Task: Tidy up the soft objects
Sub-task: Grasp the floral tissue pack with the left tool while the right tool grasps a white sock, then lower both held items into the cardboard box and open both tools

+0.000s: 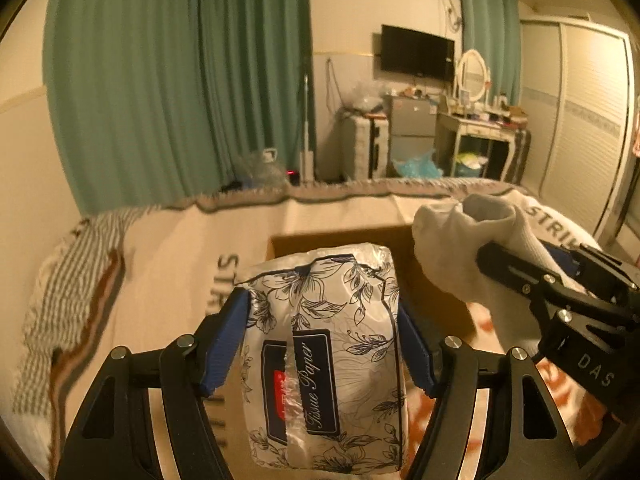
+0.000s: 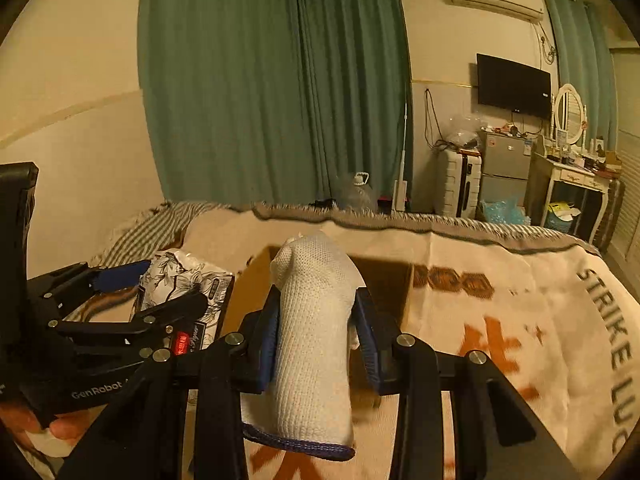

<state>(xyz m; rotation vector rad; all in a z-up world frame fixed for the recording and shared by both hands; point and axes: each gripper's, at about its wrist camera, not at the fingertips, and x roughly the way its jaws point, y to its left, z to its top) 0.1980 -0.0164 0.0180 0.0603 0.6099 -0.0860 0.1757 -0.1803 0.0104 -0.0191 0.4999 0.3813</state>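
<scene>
My left gripper [image 1: 322, 300] is shut on a floral tissue paper pack [image 1: 326, 360] and holds it above the bed, just before an open cardboard box [image 1: 340, 240]. My right gripper [image 2: 316, 308] is shut on a white knitted glove [image 2: 316, 340] with a blue cuff, held over the same box [image 2: 384, 280]. In the left wrist view the right gripper [image 1: 520, 268] and the glove [image 1: 472, 240] sit to the right of the pack. In the right wrist view the left gripper [image 2: 160, 284] and the pack [image 2: 184, 280] sit to the left.
A beige blanket [image 2: 520, 320] with orange and grey lettering covers the bed. A striped cloth [image 1: 68, 280] lies at the bed's left edge. Green curtains [image 1: 180, 80], a suitcase [image 2: 456, 184], a small fridge [image 2: 504, 172] and a dressing table [image 2: 576, 184] stand beyond the bed.
</scene>
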